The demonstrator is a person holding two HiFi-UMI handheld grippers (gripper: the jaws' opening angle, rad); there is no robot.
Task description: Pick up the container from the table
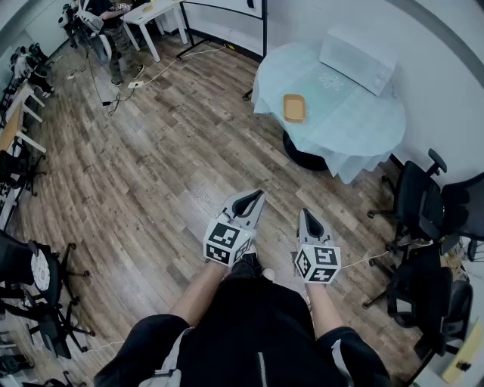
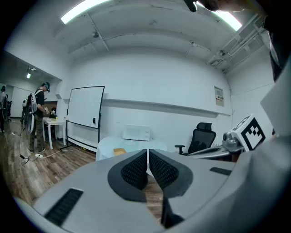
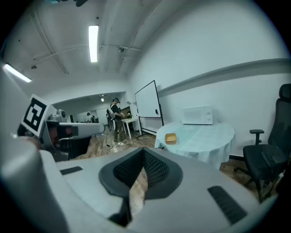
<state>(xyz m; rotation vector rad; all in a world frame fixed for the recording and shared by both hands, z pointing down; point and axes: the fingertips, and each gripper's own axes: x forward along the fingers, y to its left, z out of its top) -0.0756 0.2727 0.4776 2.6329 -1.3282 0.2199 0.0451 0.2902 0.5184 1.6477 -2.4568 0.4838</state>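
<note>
A shallow tan container (image 1: pixel 294 107) sits near the left edge of a round table (image 1: pixel 344 125) covered in a pale cloth, far ahead of me. It shows small in the left gripper view (image 2: pixel 119 151) and in the right gripper view (image 3: pixel 171 138). Both grippers hover over the wooden floor, well short of the table. My left gripper (image 1: pixel 255 196) has its jaws pressed together with nothing between them (image 2: pixel 147 157). My right gripper (image 1: pixel 305 215) is likewise shut and holds nothing (image 3: pixel 142 157).
A white microwave (image 1: pixel 358 54) stands at the back of the table. Black office chairs (image 1: pixel 423 204) crowd the right side. A whiteboard (image 2: pixel 85 106) stands by the far wall, and a person (image 2: pixel 40 116) stands at a white desk (image 1: pixel 155 17). Cables (image 1: pixel 132 82) lie on the floor.
</note>
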